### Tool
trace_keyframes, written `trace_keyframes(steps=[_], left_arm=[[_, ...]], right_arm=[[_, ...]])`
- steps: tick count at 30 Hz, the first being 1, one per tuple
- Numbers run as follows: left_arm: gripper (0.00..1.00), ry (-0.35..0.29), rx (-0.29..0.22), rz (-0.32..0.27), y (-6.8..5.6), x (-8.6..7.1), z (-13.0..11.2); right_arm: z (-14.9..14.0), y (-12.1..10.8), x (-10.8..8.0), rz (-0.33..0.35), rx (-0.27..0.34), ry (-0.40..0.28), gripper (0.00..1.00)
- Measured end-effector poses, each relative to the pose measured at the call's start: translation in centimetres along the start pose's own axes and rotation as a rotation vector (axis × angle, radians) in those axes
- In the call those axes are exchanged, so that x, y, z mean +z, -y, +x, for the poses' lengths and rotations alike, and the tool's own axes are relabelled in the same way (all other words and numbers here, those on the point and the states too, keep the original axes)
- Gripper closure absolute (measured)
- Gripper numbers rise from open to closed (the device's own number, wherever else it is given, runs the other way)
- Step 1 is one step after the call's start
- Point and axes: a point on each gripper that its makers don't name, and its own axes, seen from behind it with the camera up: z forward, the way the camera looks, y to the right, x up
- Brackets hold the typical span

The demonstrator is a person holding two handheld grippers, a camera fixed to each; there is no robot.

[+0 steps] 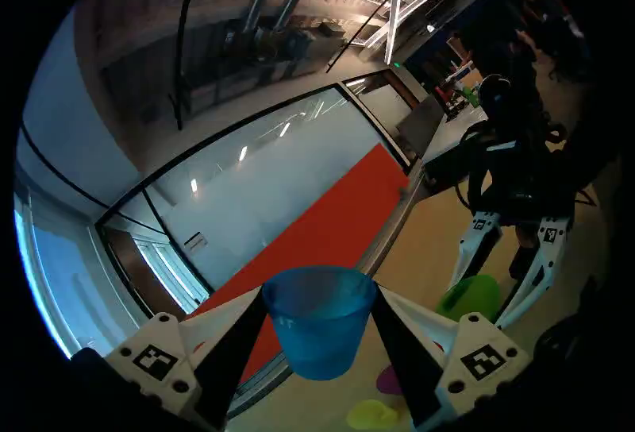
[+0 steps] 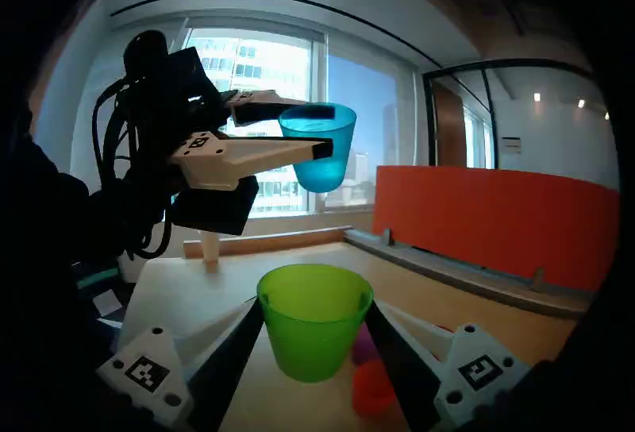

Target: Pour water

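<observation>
The blue cup [image 1: 320,321] hangs high in the air, roughly upright, grasped on both sides by the left gripper's [image 1: 319,295] fingers. Lower and apart, the green cup [image 2: 315,329] stands upright, grasped between the right gripper's [image 2: 314,309] fingers above the pale desk [image 2: 182,289].

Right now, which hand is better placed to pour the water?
Left, probably. The left hand-held gripper holds the blue cup raised higher than the green cup, which the right hand-held gripper holds upright and low, ready to receive.
</observation>
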Motion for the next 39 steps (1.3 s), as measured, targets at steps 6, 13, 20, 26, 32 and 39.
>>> trace_keyframes(steps=[6,13,20,26,32,39], left_arm=[[0.12,0.000,0.052,0.006,-0.1,0.0,0.4],[0.12,-0.003,0.124,0.014,-0.2,0.0,0.9],[0.12,-0.009,0.174,0.016,-0.2,0.4,1.3],[0.12,-0.009,0.221,0.018,-0.3,0.6,1.4],[0.12,-0.009,0.255,0.021,-0.2,0.6,1.6],[0.12,-0.009,0.297,0.026,-0.4,0.7,1.9]], right_arm=[[0.0,0.1,0.2,0.006,0.002,-0.002,0.09],[0.0,0.3,0.3,0.008,-0.005,0.001,0.10],[0.1,0.4,0.3,0.014,-0.007,-0.001,0.10],[0.1,0.4,0.3,0.015,-0.009,0.001,0.10],[0.1,0.4,0.4,0.017,-0.010,0.000,0.10],[0.1,0.4,0.6,0.020,-0.012,0.001,0.10]])
